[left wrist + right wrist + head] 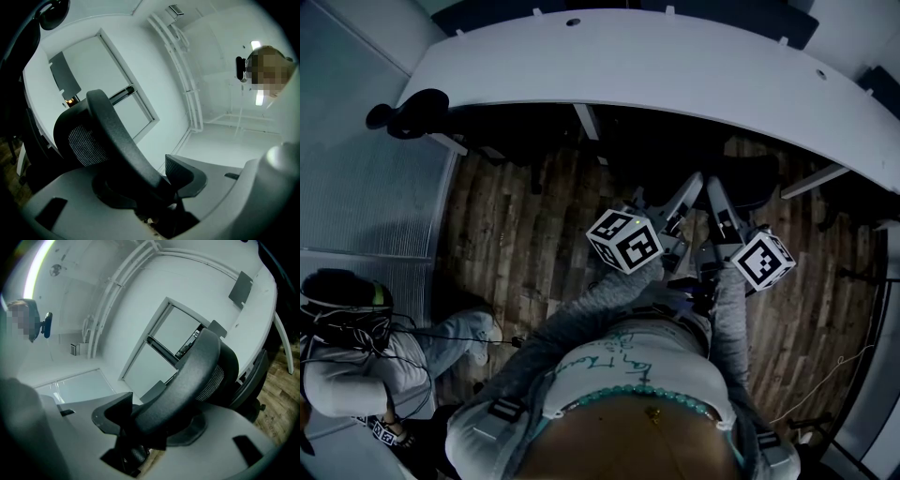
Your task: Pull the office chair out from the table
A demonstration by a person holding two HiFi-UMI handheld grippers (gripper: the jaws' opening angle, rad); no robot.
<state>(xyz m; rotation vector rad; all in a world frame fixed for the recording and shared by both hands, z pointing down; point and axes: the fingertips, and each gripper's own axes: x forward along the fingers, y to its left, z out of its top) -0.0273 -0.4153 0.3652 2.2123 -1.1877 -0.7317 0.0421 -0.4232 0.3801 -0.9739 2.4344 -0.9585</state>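
The black office chair (752,176) is tucked under the curved white table (675,66); only its dark top shows in the head view. My left gripper (692,187) and right gripper (713,190) reach side by side to its back. In the left gripper view the chair's curved black back rim (117,136) runs down between the jaws of the left gripper (154,187), against the black pad (185,176). In the right gripper view the same rim (187,380) lies clamped in the right gripper (140,427). Mesh (84,145) shows behind the rim.
A wooden floor (525,244) lies between me and the table. White table legs (586,120) stand under the tabletop. A dark object (412,112) sits at the table's left end. A seated person (347,356) is at lower left, by a glass wall.
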